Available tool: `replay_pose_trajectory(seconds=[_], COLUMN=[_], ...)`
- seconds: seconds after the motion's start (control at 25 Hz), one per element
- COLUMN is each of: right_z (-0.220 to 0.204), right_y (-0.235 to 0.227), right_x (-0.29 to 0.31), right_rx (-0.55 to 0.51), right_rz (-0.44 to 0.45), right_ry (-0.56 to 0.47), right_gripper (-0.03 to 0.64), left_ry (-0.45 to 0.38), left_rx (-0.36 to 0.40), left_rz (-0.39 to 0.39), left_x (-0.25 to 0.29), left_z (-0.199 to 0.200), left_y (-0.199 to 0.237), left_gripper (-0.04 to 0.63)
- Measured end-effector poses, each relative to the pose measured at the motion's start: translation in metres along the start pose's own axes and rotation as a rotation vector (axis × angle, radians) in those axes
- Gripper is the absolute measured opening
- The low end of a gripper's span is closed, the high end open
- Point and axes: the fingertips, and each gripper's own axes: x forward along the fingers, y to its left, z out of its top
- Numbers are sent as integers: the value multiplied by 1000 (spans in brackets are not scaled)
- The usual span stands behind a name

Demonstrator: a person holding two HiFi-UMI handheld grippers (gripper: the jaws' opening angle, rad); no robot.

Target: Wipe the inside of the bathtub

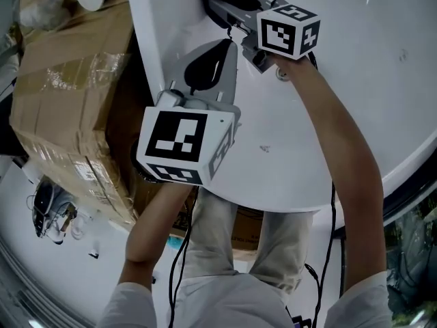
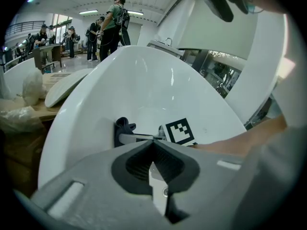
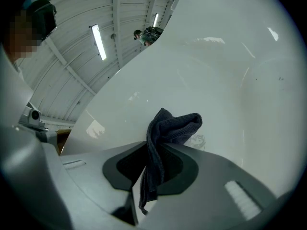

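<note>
The white bathtub (image 1: 382, 80) fills the upper right of the head view, with its smooth inner wall (image 3: 230, 80) close ahead in the right gripper view. My right gripper (image 3: 153, 143) is shut on a dark grey cloth (image 3: 168, 126), which bunches up above the jaws against the tub wall. Seen from above, the right gripper (image 1: 213, 5) reaches deep into the tub near the far rim. In the left gripper view the cloth (image 2: 121, 127) shows pressed to the tub's inside (image 2: 144, 80). My left gripper (image 2: 153, 142) hangs over the tub's near side (image 1: 225, 45), shut and holding nothing.
Taped cardboard boxes (image 1: 61, 101) stand against the tub's left side. Cables and small gear (image 1: 51, 210) lie on the floor at lower left. Several people (image 2: 112, 23) stand far off in the hall, beyond another white tub shell (image 2: 62, 87).
</note>
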Motion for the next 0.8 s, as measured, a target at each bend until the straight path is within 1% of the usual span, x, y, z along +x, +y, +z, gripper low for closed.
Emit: replay_pose_trajectory(seconds=[0.32, 0.48, 0.72, 0.8], right_z=[18, 28, 28, 30], right_y=[38, 59, 83, 83], right_x=[-2, -4, -13, -18], right_rx=[-40, -58, -58, -47], right_rz=[108, 161, 245, 255], right_ry=[6, -4, 9, -1], right_gripper=[57, 57, 57, 57], left_ry=[-7, -20, -19, -17], left_rx=[-18, -5, -17, -9], left_rz=[42, 63, 52, 47], left_x=[-12, -15, -15, -14], left_z=[-23, -31, -43, -47], left_y=[12, 14, 17, 15], left_gripper=[0, 0, 0, 0])
